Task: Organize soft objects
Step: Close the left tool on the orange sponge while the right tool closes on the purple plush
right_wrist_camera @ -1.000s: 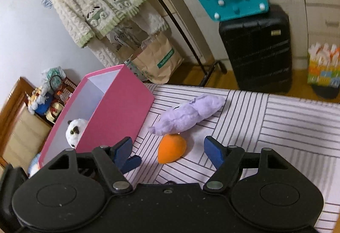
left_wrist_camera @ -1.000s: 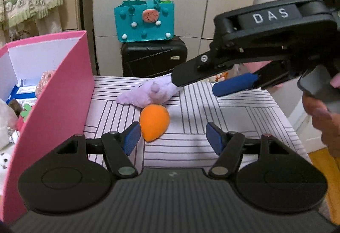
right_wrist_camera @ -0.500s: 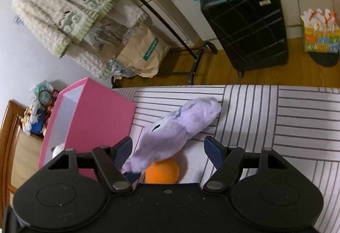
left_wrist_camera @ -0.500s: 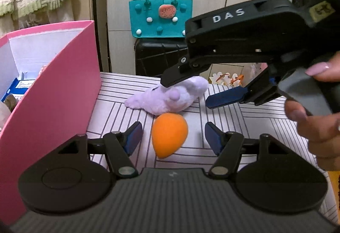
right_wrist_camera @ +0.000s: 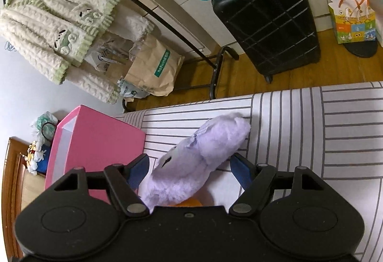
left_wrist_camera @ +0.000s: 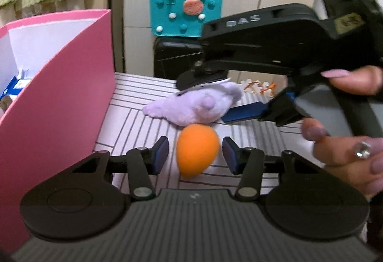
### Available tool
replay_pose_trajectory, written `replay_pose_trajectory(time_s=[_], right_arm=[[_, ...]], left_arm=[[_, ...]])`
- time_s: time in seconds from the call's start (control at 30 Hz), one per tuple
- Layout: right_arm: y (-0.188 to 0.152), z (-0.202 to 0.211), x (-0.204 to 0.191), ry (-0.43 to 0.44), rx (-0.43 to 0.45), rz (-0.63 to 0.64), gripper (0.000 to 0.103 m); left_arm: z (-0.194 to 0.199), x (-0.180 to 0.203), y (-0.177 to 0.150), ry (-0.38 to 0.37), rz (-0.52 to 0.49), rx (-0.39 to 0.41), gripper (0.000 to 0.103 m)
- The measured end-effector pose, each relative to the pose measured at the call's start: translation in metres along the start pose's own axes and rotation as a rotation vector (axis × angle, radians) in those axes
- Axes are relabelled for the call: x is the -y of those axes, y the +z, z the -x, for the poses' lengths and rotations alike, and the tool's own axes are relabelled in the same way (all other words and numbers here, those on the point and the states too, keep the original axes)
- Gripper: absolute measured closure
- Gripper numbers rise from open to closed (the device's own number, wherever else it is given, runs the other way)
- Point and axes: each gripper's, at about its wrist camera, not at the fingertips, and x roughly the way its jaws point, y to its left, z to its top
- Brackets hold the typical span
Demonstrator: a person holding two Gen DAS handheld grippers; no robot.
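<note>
An orange egg-shaped soft toy (left_wrist_camera: 197, 154) lies on the striped table (left_wrist_camera: 134, 123). My left gripper (left_wrist_camera: 195, 154) straddles it, its jaws closing, with a thin gap at each blue pad. Just behind it lies a purple plush (left_wrist_camera: 191, 108). My right gripper (left_wrist_camera: 215, 97), held by a hand (left_wrist_camera: 347, 149), reaches over that plush from the right. In the right wrist view the purple plush (right_wrist_camera: 198, 161) fills the space between the closing jaws of the right gripper (right_wrist_camera: 189, 166), and I see no pad pressing into it. Only a sliver of the orange toy (right_wrist_camera: 189, 202) shows there.
A tall pink box (left_wrist_camera: 59, 94) with toys inside stands at the table's left edge, close to the left gripper. Beyond the table's far edge stand a black suitcase (right_wrist_camera: 265, 22) and a teal bag (left_wrist_camera: 186, 15). Striped cloth (right_wrist_camera: 335, 130) extends to the right.
The left gripper has closed in on the orange toy and its jaws have narrowed around it. The right gripper has come down over the purple plush, rolled, and its jaws have narrowed too.
</note>
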Motion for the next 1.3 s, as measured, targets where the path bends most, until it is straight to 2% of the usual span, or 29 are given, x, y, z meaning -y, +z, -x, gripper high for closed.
replay_pose_trajectory(time_s=[0.07,0.17,0.2,0.27,0.57,0.73,0.9,1.0,1.13,1.3], right_arm=[[-0.001,0.001,0.005,0.022,0.011,-0.008,0.041],[-0.004,0.005,0.016,0.120,0.018,-0.081,0.057],[-0.007,0.007,0.017,0.161,0.025,-0.091,0.058],[-0.015,0.013,0.013,0.181,0.035,-0.082,0.059],[-0.024,0.036,0.011,0.117,0.109,-0.038,0.061],[-0.027,0.052,0.012,0.022,0.159,0.010,0.061],[-0.034,0.070,0.021,0.041,0.208,-0.005,0.061],[-0.044,0.082,0.021,-0.021,0.240,0.035,0.061],[-0.058,0.093,0.025,-0.077,0.240,0.077,0.061],[-0.074,0.103,0.028,-0.093,0.240,0.085,0.061]], left_arm=[[-0.002,-0.002,-0.001,-0.011,0.011,-0.010,0.054],[-0.002,-0.003,-0.004,-0.042,0.017,-0.008,0.065],[-0.002,-0.005,-0.005,-0.047,0.035,-0.007,0.065],[-0.002,-0.007,-0.006,-0.053,0.052,0.002,0.065],[-0.005,-0.007,-0.008,-0.080,0.041,-0.009,0.064],[-0.005,-0.010,-0.006,-0.088,0.050,-0.012,0.066],[-0.006,-0.009,-0.007,-0.085,0.044,-0.012,0.064],[-0.006,-0.009,-0.007,-0.087,0.036,-0.018,0.064],[-0.005,-0.007,-0.006,-0.080,0.025,-0.018,0.066],[-0.004,-0.005,-0.005,-0.074,0.027,-0.028,0.069]])
